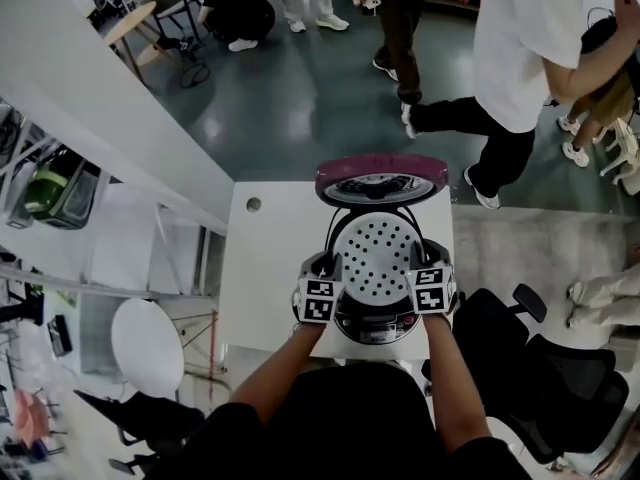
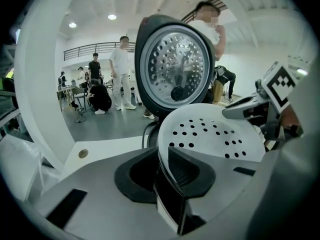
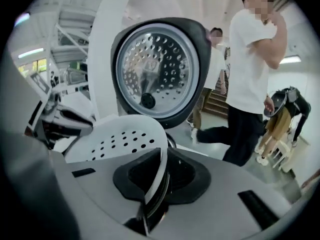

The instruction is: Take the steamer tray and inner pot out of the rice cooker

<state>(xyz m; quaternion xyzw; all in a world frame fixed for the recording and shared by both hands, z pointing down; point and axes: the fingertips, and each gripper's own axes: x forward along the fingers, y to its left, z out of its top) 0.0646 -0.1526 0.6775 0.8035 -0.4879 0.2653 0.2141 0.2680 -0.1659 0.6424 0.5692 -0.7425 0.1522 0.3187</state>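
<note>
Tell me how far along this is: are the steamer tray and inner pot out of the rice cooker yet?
Done: the lid stands open. In hand: the left gripper and right gripper are each clamped on opposite sides of the white steamer tray, which sits above the rice cooker. Left: carry the tray clear, then take out the inner pot, hidden beneath it.

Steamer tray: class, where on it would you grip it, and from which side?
Grip its thin rim at the opposite left and right edges, coming from the front. The steamer tray is wide and shallow and shows no handle, and the raised lid blocks the back.
</note>
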